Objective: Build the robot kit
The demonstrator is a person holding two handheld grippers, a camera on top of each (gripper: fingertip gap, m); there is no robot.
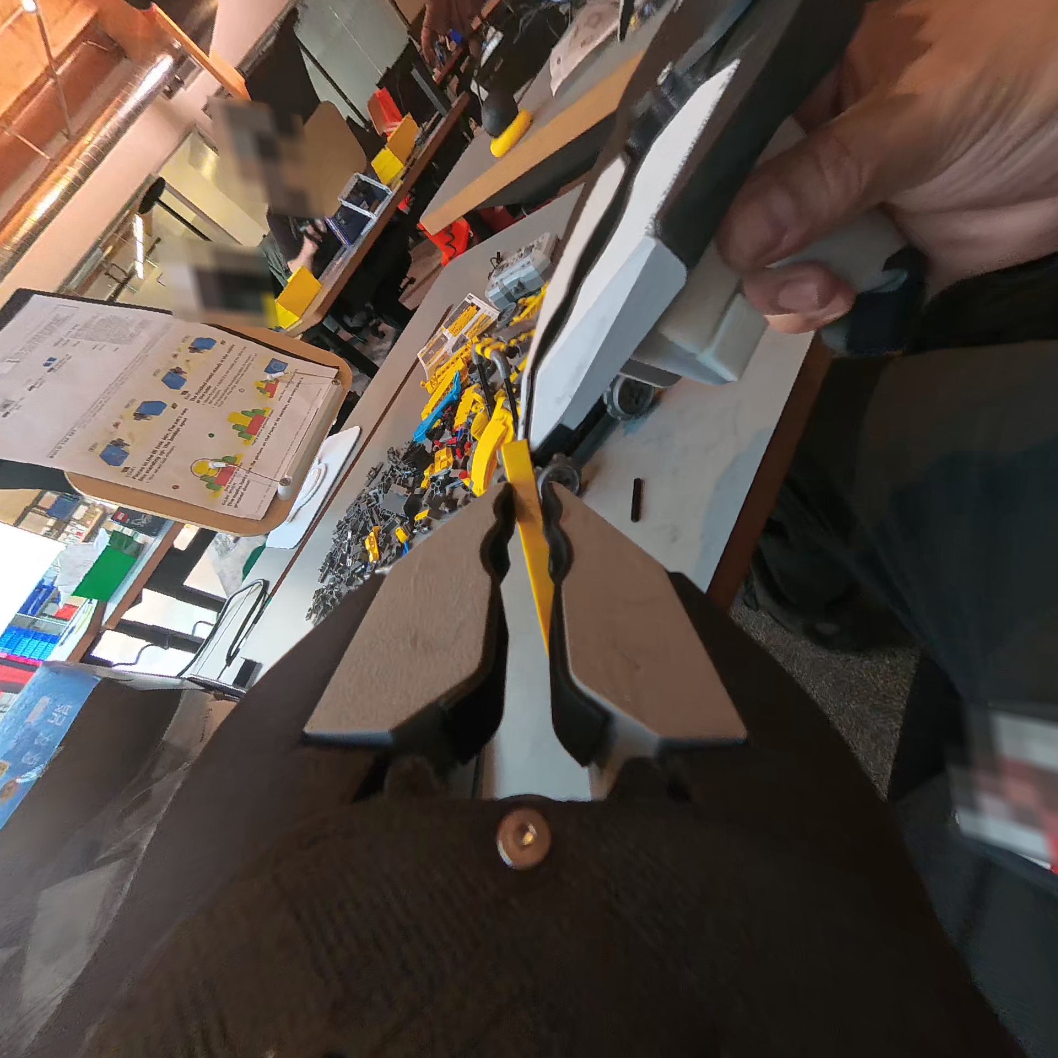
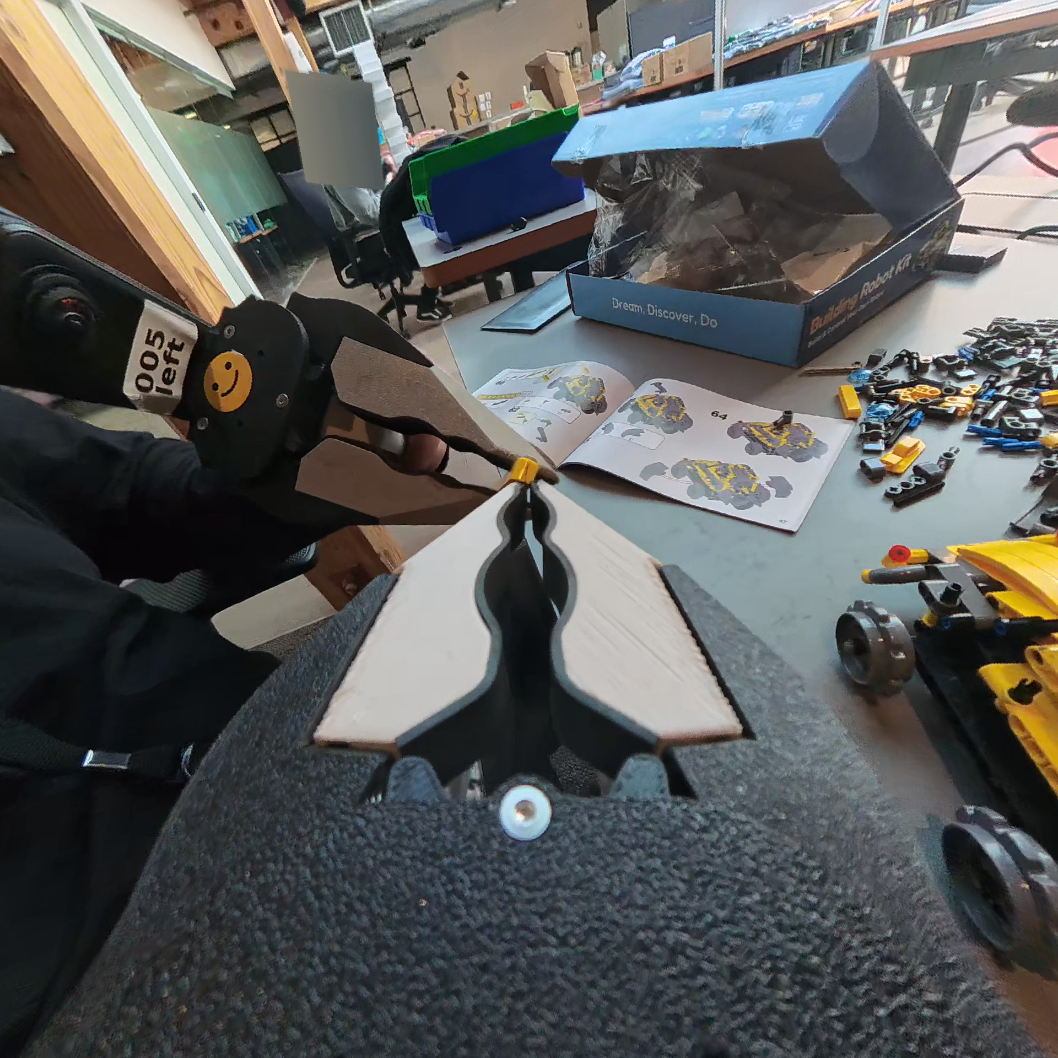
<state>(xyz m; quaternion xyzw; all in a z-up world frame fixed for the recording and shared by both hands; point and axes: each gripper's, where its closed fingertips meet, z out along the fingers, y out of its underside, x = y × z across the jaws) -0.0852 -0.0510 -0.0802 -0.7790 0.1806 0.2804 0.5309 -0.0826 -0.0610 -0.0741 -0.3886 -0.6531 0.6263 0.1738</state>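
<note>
1. Left wrist view, far left of the frame: a printed instruction sheet with coloured block drawings (image 1: pixel 154 395) lies on a tilted rounded wooden board (image 1: pixel 320 366).
2. Centre of that frame: a heap of small black, yellow and blue plastic building parts (image 1: pixel 435 458) covers the grey tabletop (image 1: pixel 687 458).
3. Lower centre: the left gripper (image 1: pixel 529 492), with tan pads on a black body, is pressed onto a long flat yellow plastic beam (image 1: pixel 532 526); the beam runs up between its tips and sticks out beyond them.
4. Upper right: the right gripper (image 1: pixel 549 452) is seen from the side, gripped by a bare hand (image 1: pixel 893 189); its tips meet the far end of the beam beside a small dark grey gear-like piece (image 1: pixel 558 476).
5. Right wrist view, left of the frame: the left gripper (image 2: pixel 529 466), black with a round yellow smiley sticker (image 2: pixel 228 381), reaches in with the beam's yellow end (image 2: pixel 522 469) showing at its tip.
6. Centre: the right gripper (image 2: pixel 526 486) has its tips drawn nearly together, touching that yellow end; whether they pinch anything I cannot tell.
7. Centre right: an open instruction booklet (image 2: pixel 687 446) lies flat, with an open blue cardboard box (image 2: pixel 744 309) behind it.
8. Far right edge: a partly built yellow and black wheeled model (image 2: pixel 985 641).
</note>
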